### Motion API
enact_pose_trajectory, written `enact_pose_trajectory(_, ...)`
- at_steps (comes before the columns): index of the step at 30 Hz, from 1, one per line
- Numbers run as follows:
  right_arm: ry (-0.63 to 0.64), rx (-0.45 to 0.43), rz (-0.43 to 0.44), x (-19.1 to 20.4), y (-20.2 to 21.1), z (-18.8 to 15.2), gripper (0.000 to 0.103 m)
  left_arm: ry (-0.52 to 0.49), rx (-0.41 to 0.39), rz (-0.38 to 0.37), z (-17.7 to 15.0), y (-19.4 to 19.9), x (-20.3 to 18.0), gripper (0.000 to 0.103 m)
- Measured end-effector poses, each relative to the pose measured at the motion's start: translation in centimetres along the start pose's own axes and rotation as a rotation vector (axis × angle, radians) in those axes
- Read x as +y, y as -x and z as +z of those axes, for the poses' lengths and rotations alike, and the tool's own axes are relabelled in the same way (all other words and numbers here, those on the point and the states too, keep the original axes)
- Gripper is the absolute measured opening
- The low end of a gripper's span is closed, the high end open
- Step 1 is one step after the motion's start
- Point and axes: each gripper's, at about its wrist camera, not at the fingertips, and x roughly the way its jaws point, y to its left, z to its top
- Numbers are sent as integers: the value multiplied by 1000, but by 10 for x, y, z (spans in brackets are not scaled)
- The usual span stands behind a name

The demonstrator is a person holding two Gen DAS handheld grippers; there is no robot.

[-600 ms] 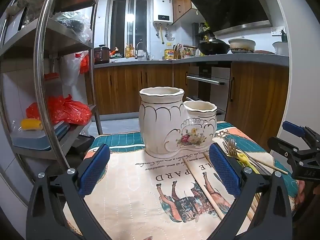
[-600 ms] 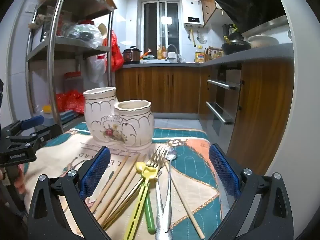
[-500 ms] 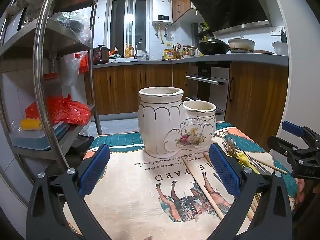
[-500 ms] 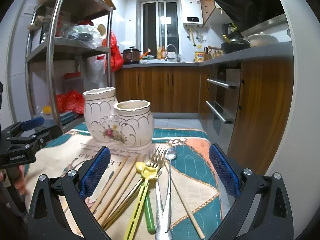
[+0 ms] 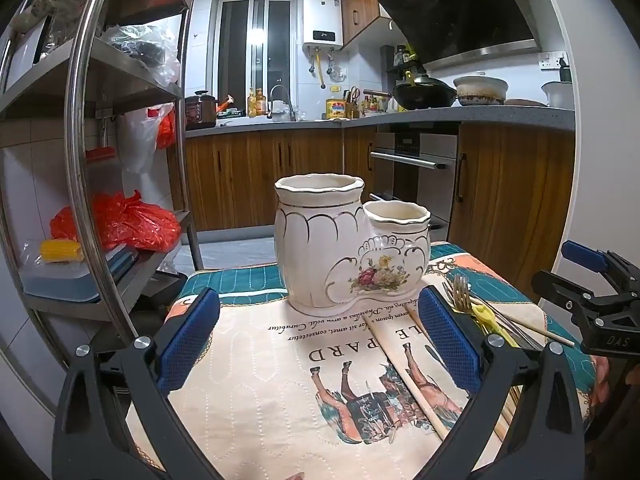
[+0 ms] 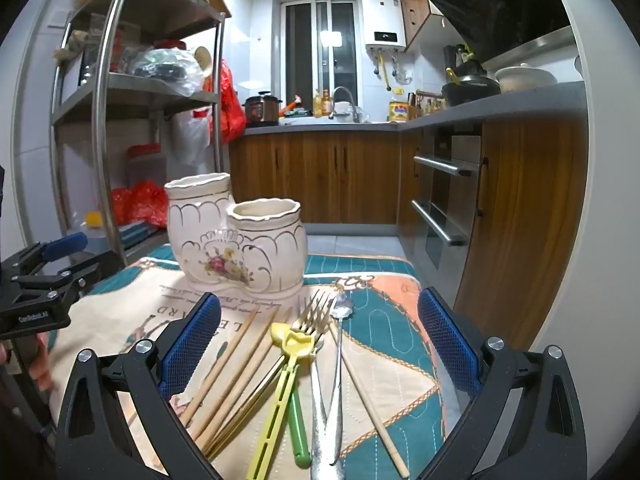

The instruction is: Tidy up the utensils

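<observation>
Left wrist view: left gripper [image 5: 318, 344] spread wide w/ nothing between the pads, hovering low over the cloth-covered tabletop [image 5: 256, 380]. Ceramic holder [image 5: 348, 248] stands upright straight ahead, near the far edge; 2 joined cups, tall one left, short one right, both look empty. Right gripper [image 5: 592, 300] shows at the right edge, over the utensil pile. Only a few utensils readable here: 1 chopstick [image 5: 404, 368] running toward the camera, fork tines and a yellow piece partly behind the right pad; no reliable count from this side.

Right wrist view: right gripper [image 6: 318, 344] also released, empty, aimed slightly down at the loose utensils lying just in front of the holder [image 6: 236, 240]. Count, approx.: 1 yellow utensil [image 6: 296, 340], 1 green handle [image 6: 298, 428] under it, 2 forks [image 6: 312, 316] (tines overlap, could be more), 1 spoon [image 6: 342, 312], about 5 chopsticks [image 6: 236, 356]; 1 chopstick lies apart on the right.

Judgement: step = first pick. Best to take an outer, non-overlapped piece, e.g. the spoon, pinch mid-handle, lift straight, then drop handle-down into a cup. Left gripper could steady the holder so it won't tip.
</observation>
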Motion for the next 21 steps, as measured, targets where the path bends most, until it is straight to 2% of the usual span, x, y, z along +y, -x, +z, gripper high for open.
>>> enact_pose_trajectory(21,-1,3,1,0,1,0,98,-7,-3,1,5,3,-1,98)
